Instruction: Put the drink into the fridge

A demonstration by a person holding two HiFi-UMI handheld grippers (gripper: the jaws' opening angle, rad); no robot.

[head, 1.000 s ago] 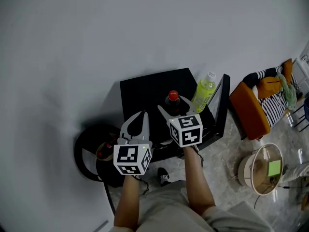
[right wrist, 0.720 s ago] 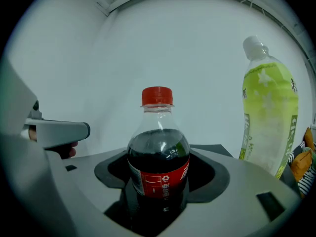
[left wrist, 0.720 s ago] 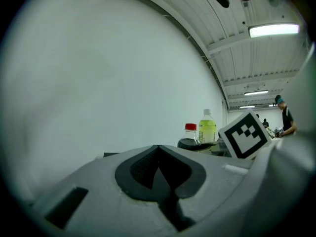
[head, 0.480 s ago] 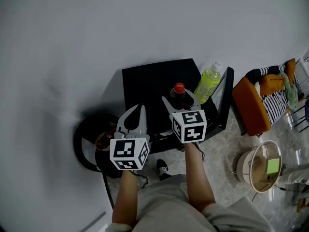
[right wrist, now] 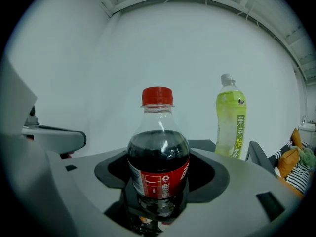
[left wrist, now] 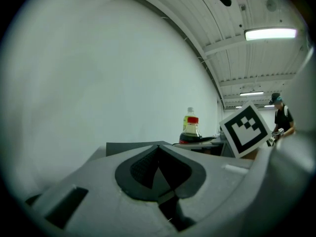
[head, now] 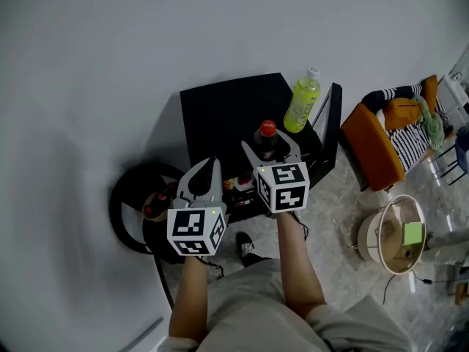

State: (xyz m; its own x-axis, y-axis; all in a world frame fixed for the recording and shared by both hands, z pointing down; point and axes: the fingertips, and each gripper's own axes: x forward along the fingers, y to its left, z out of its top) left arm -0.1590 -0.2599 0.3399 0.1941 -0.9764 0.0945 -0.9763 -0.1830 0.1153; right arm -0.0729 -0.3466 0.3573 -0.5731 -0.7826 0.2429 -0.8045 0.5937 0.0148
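Right gripper (right wrist: 158, 186) fingers clamp the cola (right wrist: 159, 149), held at the front edge of the fridge (head: 220, 112); door (head: 331, 127) open. Left gripper (left wrist: 158, 169) fingers together, empty. Judged step: carrying in. Next move calls for lowering the cola upright onto a shelf.

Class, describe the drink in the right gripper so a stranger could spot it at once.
Find the black fridge against the white wall. At its front, the right gripper is shut on a small bottle. Dark cola, a red cap and label set it apart from the taller yellow-green bottle behind.
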